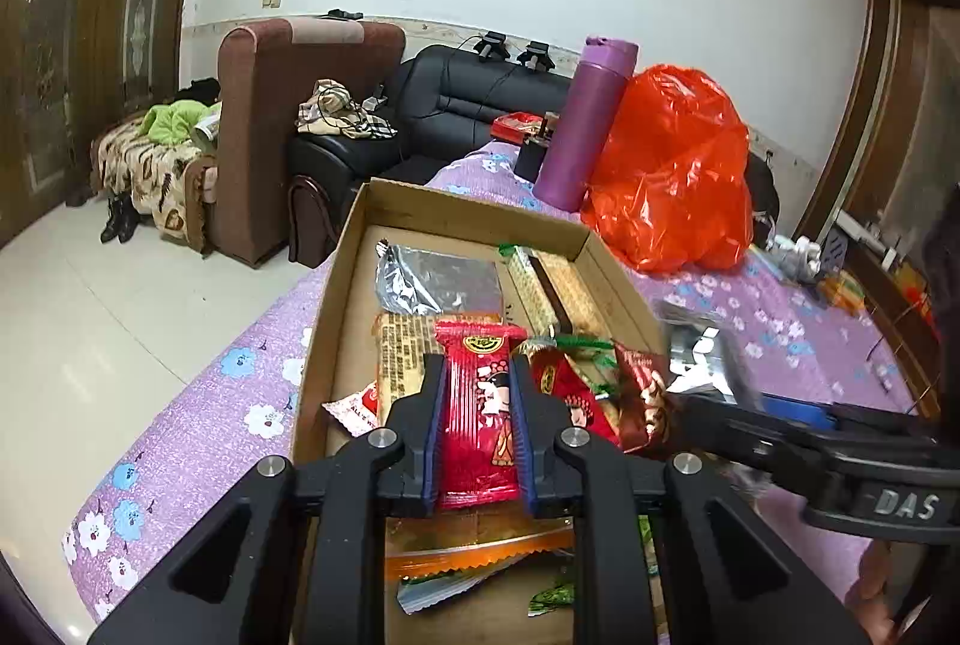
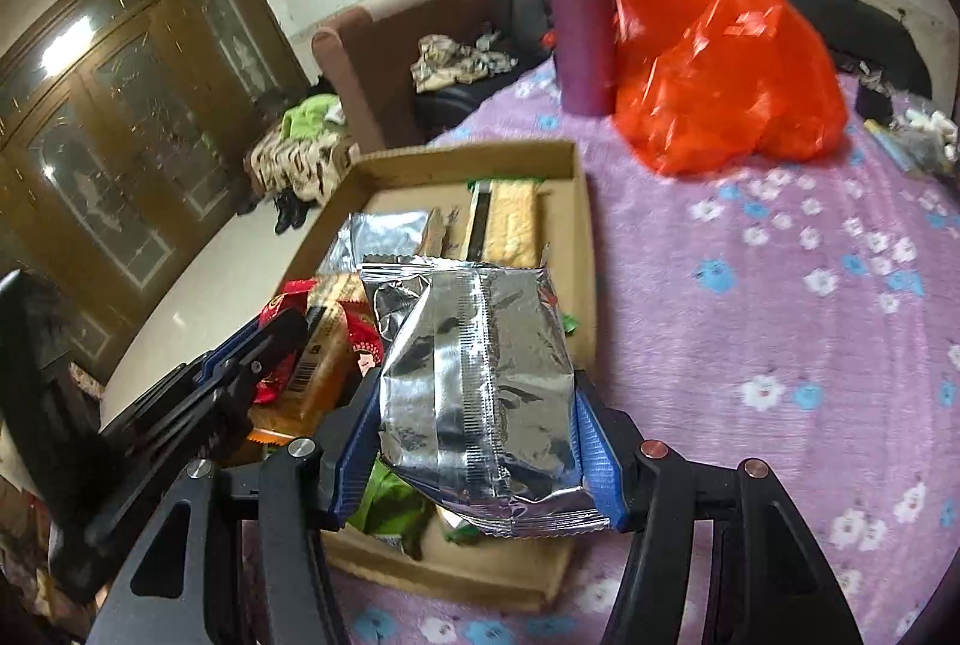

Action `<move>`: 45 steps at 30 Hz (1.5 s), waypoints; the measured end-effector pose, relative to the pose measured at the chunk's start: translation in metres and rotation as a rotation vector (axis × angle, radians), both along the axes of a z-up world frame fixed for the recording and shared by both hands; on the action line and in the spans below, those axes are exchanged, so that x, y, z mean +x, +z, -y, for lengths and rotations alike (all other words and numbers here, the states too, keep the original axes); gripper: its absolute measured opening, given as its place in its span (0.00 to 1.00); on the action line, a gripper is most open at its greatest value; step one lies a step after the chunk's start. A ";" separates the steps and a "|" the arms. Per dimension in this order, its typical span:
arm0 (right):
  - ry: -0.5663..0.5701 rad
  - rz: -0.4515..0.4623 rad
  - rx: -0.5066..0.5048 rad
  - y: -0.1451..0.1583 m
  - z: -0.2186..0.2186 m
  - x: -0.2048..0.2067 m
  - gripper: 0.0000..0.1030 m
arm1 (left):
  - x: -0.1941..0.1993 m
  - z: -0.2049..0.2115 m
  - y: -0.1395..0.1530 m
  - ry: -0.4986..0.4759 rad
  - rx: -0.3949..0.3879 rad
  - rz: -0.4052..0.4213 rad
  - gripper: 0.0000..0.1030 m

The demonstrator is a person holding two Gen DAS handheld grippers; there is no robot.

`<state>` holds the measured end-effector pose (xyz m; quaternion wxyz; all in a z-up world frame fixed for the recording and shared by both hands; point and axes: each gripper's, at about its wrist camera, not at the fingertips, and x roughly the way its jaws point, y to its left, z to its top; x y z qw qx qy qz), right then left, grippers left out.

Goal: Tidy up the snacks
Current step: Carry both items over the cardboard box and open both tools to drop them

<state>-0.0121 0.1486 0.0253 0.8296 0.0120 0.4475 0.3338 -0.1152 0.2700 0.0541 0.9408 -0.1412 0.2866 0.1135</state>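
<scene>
The left gripper (image 1: 478,393) clamps one red packet (image 1: 477,405) above the cardboard tray (image 1: 342,297). The right gripper (image 2: 480,417) clamps one silver pouch (image 2: 474,387) over the same tray. Beneath them, overlapping snack wrappers cannot be counted; one purple bottle (image 1: 585,123) stands behind.

The silver packet (image 2: 480,393) hides the near right part of the cardboard box (image 2: 576,177), the orange bag (image 2: 720,45) and purple bottle (image 2: 582,15) are motion-blurred, and small clutter (image 2: 924,135) at the tablecloth's far right edge stays unreadable.
</scene>
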 end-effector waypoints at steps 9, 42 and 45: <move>-0.007 0.021 -0.011 -0.006 -0.021 0.023 0.62 | 0.002 0.009 -0.003 -0.003 0.069 0.005 0.19; -0.001 0.022 -0.065 -0.021 -0.055 0.051 0.62 | 0.006 0.019 -0.002 0.039 0.145 -0.030 0.19; 0.001 0.024 -0.066 -0.020 -0.055 0.051 0.62 | 0.007 0.020 -0.003 0.037 0.148 -0.030 0.19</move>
